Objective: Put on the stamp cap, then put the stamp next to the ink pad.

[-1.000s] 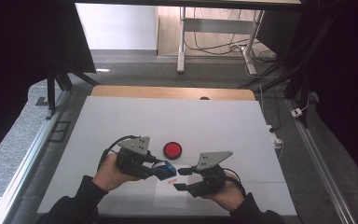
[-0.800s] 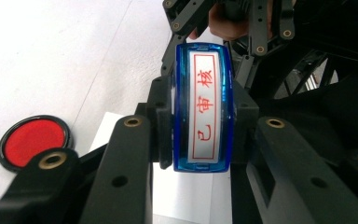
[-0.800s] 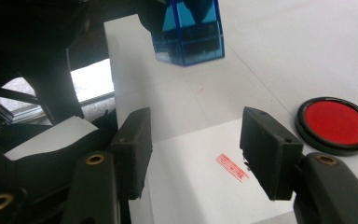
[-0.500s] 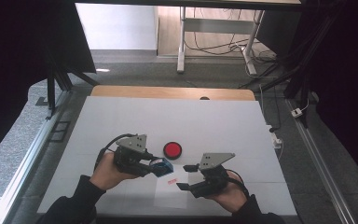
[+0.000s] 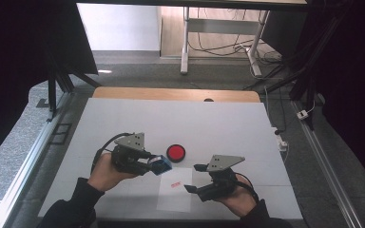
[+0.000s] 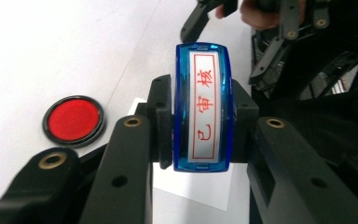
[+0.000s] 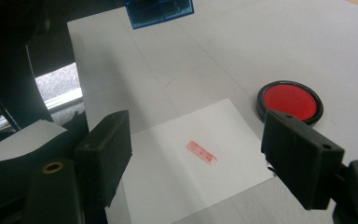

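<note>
My left gripper [image 5: 158, 165] is shut on a blue stamp [image 5: 161, 164], held above the white table. In the left gripper view the stamp [image 6: 204, 107] sits crosswise between the pads, its face with red characters turned to the camera. My right gripper [image 5: 192, 178] stands open at the right of the stamp; its jaws have just been opening and hold nothing. Below them lies a white sheet of paper [image 7: 168, 182] bearing a small red imprint [image 7: 202, 152]. A round red ink pad [image 5: 175, 152] rests just beyond the paper [image 5: 176, 197].
The white table [image 5: 123, 118] ends in a wooden strip [image 5: 171, 94] at the far side, with a small dark spot [image 5: 208, 99] on it. Metal rails run along both sides. The ink pad [image 7: 289, 102] lies close to my right gripper's right jaw.
The right gripper's jaws have spread wider. The left gripper has drawn the blue stamp slightly left, away from the right gripper.
</note>
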`<state>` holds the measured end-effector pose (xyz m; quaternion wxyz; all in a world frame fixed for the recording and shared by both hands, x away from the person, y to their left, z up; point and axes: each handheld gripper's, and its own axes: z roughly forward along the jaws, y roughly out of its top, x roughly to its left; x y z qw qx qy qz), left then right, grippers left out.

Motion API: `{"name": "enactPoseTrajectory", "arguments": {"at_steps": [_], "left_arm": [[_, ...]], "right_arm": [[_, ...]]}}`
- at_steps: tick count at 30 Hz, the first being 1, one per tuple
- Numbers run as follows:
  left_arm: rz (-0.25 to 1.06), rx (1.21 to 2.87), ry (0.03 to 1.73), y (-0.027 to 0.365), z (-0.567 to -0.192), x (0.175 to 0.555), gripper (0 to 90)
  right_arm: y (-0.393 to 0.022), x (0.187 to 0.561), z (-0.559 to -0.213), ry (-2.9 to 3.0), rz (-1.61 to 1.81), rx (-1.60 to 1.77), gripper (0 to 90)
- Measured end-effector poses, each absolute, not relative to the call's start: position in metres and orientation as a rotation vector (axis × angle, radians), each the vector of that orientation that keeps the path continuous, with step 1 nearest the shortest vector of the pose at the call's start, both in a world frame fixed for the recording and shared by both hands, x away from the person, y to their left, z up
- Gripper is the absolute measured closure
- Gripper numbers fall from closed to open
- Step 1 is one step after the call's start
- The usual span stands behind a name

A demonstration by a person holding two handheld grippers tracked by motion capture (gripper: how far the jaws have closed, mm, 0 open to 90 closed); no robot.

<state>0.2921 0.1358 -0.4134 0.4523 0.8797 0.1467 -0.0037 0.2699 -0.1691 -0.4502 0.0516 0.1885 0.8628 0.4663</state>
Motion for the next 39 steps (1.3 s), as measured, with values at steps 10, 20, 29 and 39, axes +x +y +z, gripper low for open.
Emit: {"name": "enactPoseTrajectory", "arguments": {"at_steps": [10, 20, 29, 39], "left_arm": [[0.029, 2.179, 0.424, 0.144, -0.415, 0.296, 68.9], [0.066, 2.181, 0.497, 0.153, -0.417, 0.300, 68.8], [0.103, 2.193, 0.556, 0.161, -0.419, 0.304, 68.7], [0.134, 2.206, 0.617, 0.168, -0.424, 0.309, 68.8]], "right_arm": [[-0.177, 0.269, -0.451, 2.592, 1.398, 0.649, 15.9], [-0.185, 0.268, -0.452, 2.563, 1.332, 0.717, 5.7], [-0.193, 0.269, -0.455, 2.527, 1.264, 0.744, 0.7], [-0.201, 0.264, -0.455, 2.501, 1.232, 0.774, 0.0]]}}
